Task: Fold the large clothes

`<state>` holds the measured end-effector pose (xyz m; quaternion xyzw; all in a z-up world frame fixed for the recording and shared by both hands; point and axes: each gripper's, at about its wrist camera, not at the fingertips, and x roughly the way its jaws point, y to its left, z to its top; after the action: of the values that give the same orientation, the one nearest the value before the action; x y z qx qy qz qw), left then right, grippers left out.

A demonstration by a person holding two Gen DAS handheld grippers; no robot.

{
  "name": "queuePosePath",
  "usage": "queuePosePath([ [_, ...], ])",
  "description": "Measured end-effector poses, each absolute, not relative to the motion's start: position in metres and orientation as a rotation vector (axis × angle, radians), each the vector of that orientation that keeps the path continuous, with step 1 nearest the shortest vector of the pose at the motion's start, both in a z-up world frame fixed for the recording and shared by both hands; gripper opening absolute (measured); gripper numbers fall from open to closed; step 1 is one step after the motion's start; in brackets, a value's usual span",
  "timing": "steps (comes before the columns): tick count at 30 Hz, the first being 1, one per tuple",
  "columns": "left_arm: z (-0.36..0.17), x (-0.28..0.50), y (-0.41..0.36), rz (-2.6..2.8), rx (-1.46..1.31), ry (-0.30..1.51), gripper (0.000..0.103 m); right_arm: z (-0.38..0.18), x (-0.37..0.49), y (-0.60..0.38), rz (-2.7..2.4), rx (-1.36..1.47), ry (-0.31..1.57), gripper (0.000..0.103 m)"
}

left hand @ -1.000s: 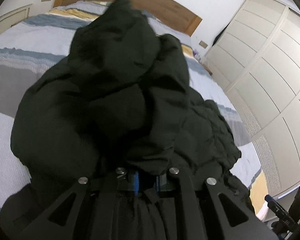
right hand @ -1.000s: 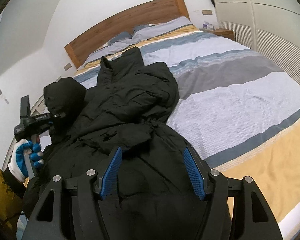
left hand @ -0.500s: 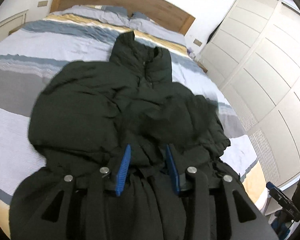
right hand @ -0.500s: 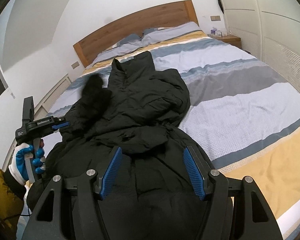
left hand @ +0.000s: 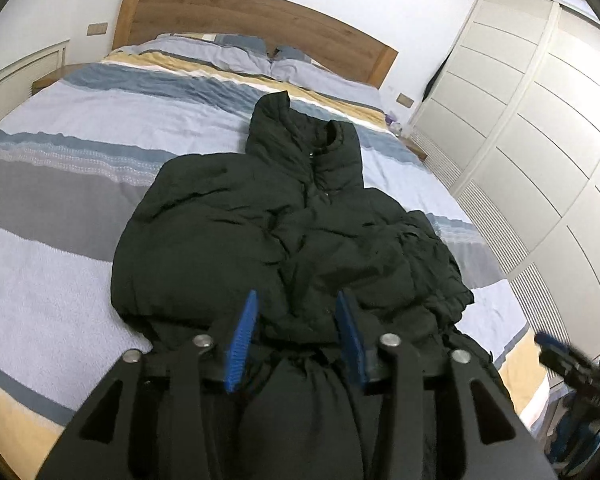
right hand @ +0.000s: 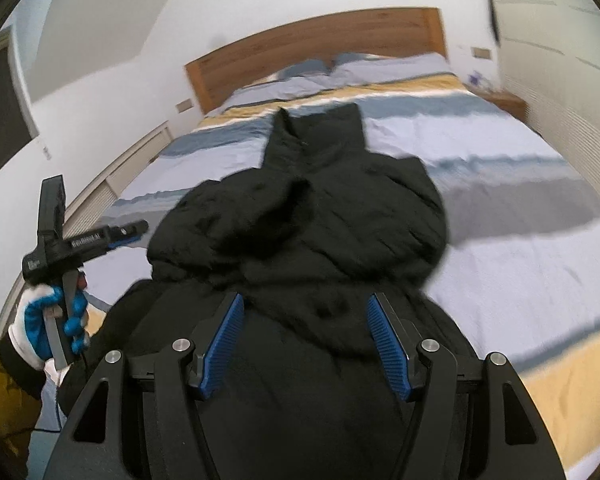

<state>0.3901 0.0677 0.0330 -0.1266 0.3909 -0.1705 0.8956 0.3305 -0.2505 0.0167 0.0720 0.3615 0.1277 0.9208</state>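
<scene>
I've got the black coat (left hand: 284,232) laid lengthwise on the striped bed (left hand: 60,184), collar toward the headboard (left hand: 240,12) and both sleeves drawn in across its chest, which I take as the narrowing fold before the length is doubled. My left gripper (left hand: 296,324) is opening with nothing pinched between its jaws, and my right gripper (right hand: 306,332) stands wide and empty above the hem. Only the right view shows my gloved hand (right hand: 48,324) on the left tool; only the left view shows the wardrobe (left hand: 540,128).

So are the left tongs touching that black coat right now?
Apart. The right wrist view shows the left tongs in the air beside the black coat, opening, with striped bedding between them.
</scene>
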Motion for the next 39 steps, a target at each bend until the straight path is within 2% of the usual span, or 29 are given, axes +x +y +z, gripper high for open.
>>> queuePosePath([
  [6,0.024,0.413,0.061,-0.364,-0.256,0.805,0.046,0.031,0.394,-0.186,0.356,0.043,0.716,0.064],
  [11,0.007,0.434,0.049,-0.366,-0.241,0.821,0.046,0.014,0.435,-0.152,0.364,-0.036,0.728,0.064],
  [20,-0.054,0.473,0.045,-0.297,-0.224,0.895,0.046,-0.067,0.487,-0.167,0.280,-0.093,0.879,0.064],
  [24,-0.076,0.479,0.047,-0.310,-0.235,0.914,0.046,-0.097,0.497,-0.180,0.292,-0.035,0.929,0.072],
  [27,-0.086,0.481,0.044,-0.307,-0.215,0.920,0.046,-0.109,0.500,-0.181,0.296,-0.024,0.937,0.073],
  [34,-0.060,0.466,0.033,-0.235,-0.101,0.882,0.046,-0.096,0.487,-0.179,0.266,-0.088,0.955,0.073],
  [39,-0.032,0.474,0.033,-0.212,-0.076,0.822,0.046,-0.060,0.473,-0.185,0.254,-0.109,0.887,0.073],
])
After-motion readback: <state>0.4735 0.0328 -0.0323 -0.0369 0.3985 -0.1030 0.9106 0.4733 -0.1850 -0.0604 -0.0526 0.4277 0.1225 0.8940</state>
